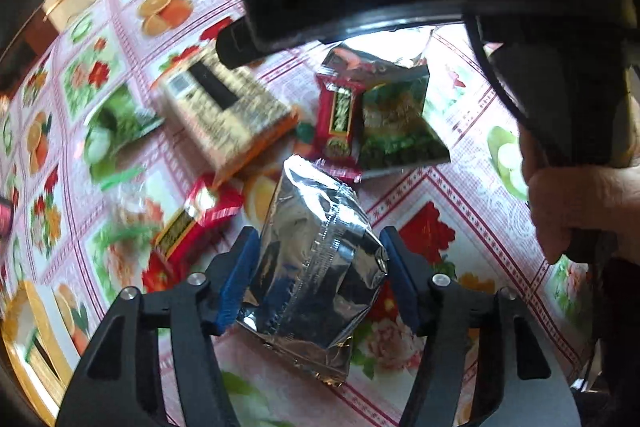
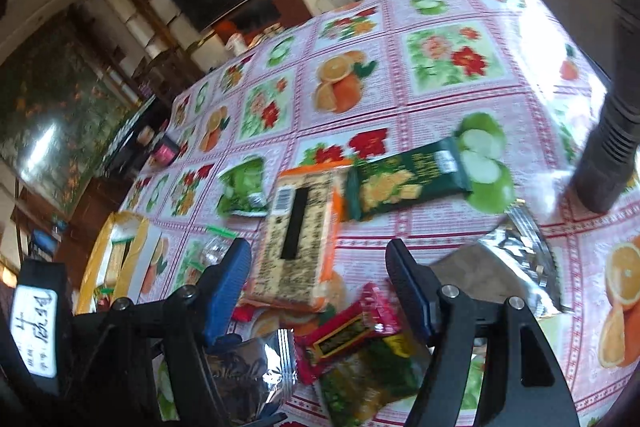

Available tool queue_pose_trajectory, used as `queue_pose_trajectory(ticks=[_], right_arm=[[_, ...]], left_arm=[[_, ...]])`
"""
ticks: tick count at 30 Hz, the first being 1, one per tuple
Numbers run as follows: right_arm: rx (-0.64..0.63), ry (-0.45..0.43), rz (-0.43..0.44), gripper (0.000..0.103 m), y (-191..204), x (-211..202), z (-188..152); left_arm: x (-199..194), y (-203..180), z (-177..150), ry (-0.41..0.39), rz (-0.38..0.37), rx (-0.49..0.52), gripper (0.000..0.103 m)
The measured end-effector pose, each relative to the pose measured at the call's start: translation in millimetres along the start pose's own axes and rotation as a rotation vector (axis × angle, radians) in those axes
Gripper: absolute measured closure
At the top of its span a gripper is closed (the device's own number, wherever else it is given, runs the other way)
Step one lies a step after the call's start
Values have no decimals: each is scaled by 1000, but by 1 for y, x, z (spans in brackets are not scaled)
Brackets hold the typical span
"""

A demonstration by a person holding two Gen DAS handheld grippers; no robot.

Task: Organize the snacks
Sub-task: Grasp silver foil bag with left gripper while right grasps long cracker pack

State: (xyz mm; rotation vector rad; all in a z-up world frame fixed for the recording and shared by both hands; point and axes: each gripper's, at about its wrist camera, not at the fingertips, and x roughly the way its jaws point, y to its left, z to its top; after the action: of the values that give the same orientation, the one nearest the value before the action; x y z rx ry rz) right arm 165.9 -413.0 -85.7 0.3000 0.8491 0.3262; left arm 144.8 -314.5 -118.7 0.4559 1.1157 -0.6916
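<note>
Several snack packets scattered mid-frame over the fruit-and-flower counter (image 1: 460,195). Left claw (image 1: 318,247) at lower centre, blue pads straddling a silver foil pouch (image 1: 316,267), left pad touching, right pad barely clear; grip not certain. Just above: red candy packet (image 1: 338,123), green noodle packet (image 1: 400,119), orange-edged cracker pack (image 1: 228,115). "DAS" readable on the black device at the upper right. Right claw (image 2: 318,267) spread open, empty, above the same cracker pack (image 2: 300,239); handwritten label at lower left, illegible.

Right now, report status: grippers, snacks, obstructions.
Left gripper straddling silver foil packet. Right gripper open, empty, above snack pile. Red wrapper crowds the packet.
</note>
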Motion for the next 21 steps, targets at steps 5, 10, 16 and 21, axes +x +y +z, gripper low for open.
queue_pose_trajectory(ticks=[5, 10, 16, 21], right_arm=[[-57, 42, -23, 32, 23, 21, 1], [-103, 100, -140, 32, 41, 49, 1], [-81, 82, -210, 36, 37, 58, 2], [-123, 84, -225, 49, 43, 60, 0]], left_arm=[[-14, 17, -27, -18, 10, -136, 41], [-34, 46, -61, -51, 12, -320, 41], [-58, 70, -84, -114, 3, -446, 41], [-81, 72, -101, -162, -4, -517, 41]])
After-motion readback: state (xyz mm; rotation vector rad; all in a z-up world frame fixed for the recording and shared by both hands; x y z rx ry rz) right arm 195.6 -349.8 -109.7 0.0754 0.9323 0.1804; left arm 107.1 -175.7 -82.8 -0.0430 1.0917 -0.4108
